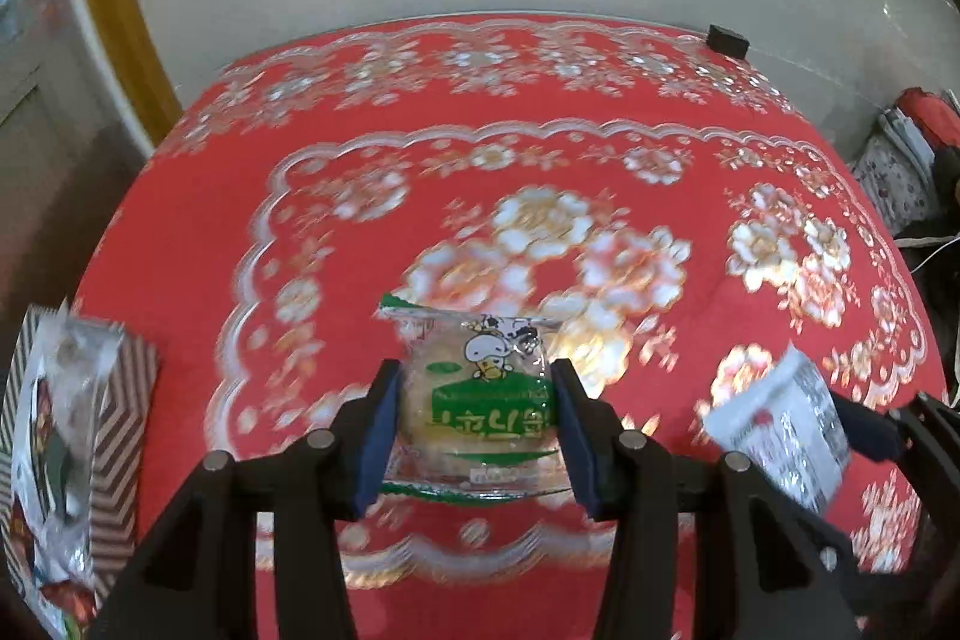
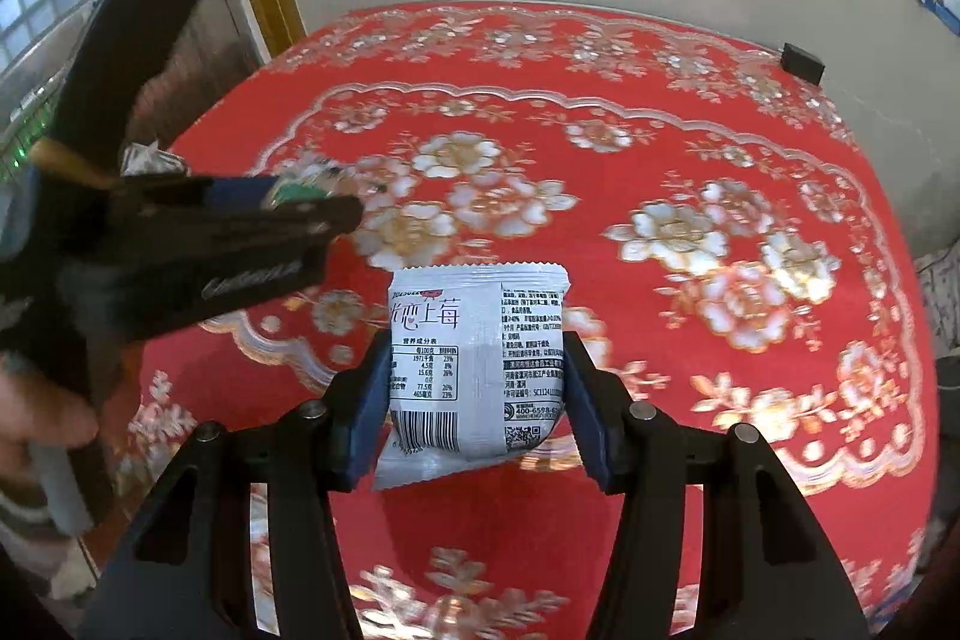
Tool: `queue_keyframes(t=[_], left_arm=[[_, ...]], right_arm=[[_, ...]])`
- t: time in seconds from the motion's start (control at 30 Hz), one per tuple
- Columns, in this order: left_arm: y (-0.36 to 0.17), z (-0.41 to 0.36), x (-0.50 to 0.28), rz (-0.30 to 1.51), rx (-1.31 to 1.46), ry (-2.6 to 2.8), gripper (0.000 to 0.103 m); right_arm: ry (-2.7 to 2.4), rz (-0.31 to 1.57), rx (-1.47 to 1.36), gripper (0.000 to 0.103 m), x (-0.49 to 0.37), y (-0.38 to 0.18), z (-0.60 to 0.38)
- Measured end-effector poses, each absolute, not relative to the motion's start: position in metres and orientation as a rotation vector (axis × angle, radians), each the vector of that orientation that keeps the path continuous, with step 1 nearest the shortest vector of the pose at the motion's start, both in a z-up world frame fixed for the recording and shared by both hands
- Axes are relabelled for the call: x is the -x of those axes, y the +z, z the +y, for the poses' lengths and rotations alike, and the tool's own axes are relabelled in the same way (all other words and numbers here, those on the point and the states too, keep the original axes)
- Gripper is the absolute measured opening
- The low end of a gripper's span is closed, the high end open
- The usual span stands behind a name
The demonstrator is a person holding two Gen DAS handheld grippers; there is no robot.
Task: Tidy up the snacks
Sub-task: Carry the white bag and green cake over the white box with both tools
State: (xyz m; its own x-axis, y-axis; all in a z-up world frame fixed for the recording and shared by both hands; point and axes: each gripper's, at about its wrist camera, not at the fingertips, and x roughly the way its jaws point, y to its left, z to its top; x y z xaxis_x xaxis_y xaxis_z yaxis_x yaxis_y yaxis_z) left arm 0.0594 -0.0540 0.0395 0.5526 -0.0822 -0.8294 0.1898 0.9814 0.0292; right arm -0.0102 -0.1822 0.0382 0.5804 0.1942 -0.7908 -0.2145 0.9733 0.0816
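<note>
Blue-padded black jaws of the left gripper [image 1: 474, 436] clamp a clear green-printed cake packet with a cartoon figure [image 1: 480, 400], its sides pressed by both pads, lifted above the bench. At 3 o'clock in the left wrist view, the right gripper [image 1: 840, 430] enters from the edge, carrying a white and silver snack packet [image 1: 780, 436], blurred. At 9 o'clock stands a brown-and-white striped box [image 1: 120, 436] with a crinkled clear-and-white snack bag [image 1: 54, 436] in it.

Right wrist view: the right gripper's [image 2: 474, 400] blue-padded jaws are closed narrowly on the white snack packet [image 2: 474, 370], barcode and printed table facing the camera, held clear of the bench. At 9 o'clock the left gripper [image 2: 288, 202] is seen side-on, a green edge of its packet showing at the tip; a hand [image 2: 36, 418] grips its handle.

Beneath both lies the bench [image 1: 210, 250], covered by a red cloth with silver-gold flowers [image 2: 720, 130]. At 1 o'clock a small black block [image 2: 803, 62] sits at the far edge.
</note>
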Motion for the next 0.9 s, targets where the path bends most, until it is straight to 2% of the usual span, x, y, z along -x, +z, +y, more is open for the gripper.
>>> queue_keyframes(t=[0.9], left_arm=[[0.061,0.093,0.017,0.854,-0.007,0.079,0.051]], right_arm=[[0.454,0.888,0.072,0.053,0.021,0.041,-0.041]])
